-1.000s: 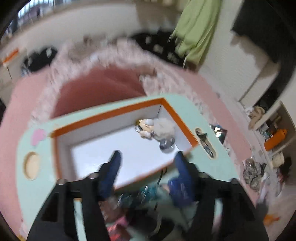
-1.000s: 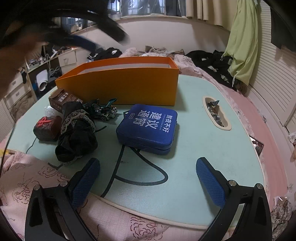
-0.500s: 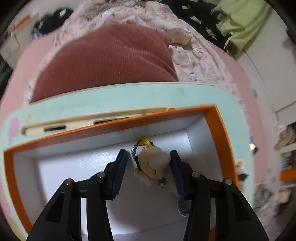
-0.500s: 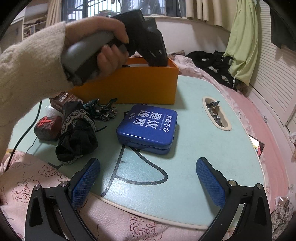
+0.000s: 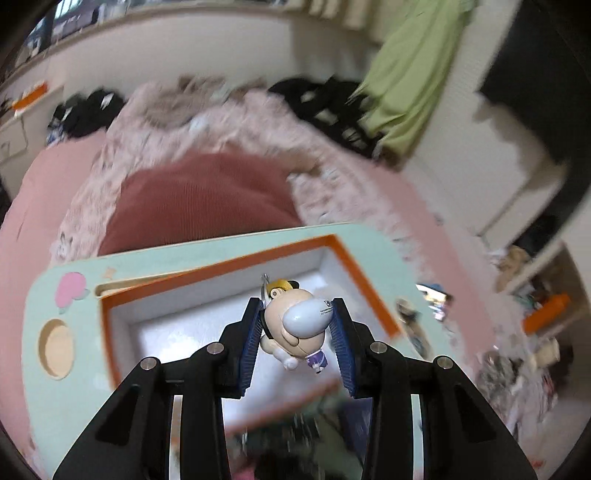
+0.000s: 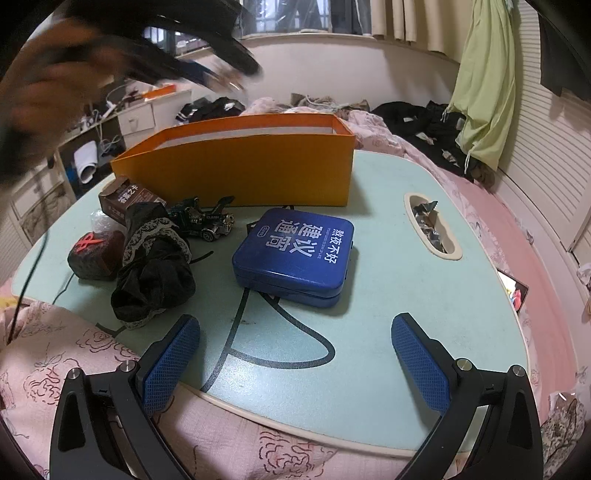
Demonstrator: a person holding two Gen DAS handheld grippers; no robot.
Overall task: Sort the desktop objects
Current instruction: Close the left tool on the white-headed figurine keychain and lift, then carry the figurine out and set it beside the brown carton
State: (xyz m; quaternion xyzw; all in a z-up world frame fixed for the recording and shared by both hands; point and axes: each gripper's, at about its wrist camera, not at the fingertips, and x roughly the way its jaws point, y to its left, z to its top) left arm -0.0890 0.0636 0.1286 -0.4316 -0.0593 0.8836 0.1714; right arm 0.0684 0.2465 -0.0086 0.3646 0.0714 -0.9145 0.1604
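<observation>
table [image 6: 424, 302] mint | on it: orange box [image 6: 258, 173]; blue tin [image 6: 295, 254]; toy car [image 6: 203, 219]

A window [image 6: 295, 16] with cream curtains [image 6: 406, 20] runs along the far wall above a pale ledge. Right of the window a green garment [image 6: 484, 81] hangs against white slatted panels [image 6: 546, 162]. Below the window lie rumpled pink bedding [image 6: 373, 125] and dark clothes [image 6: 417, 118]. Left of the window stands a white drawer unit [image 6: 136, 118].

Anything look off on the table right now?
Yes: the left gripper holds a figurine keychain above the orange box, an odd direction for sorting. Candy wrappers fill the table's slot.
</observation>
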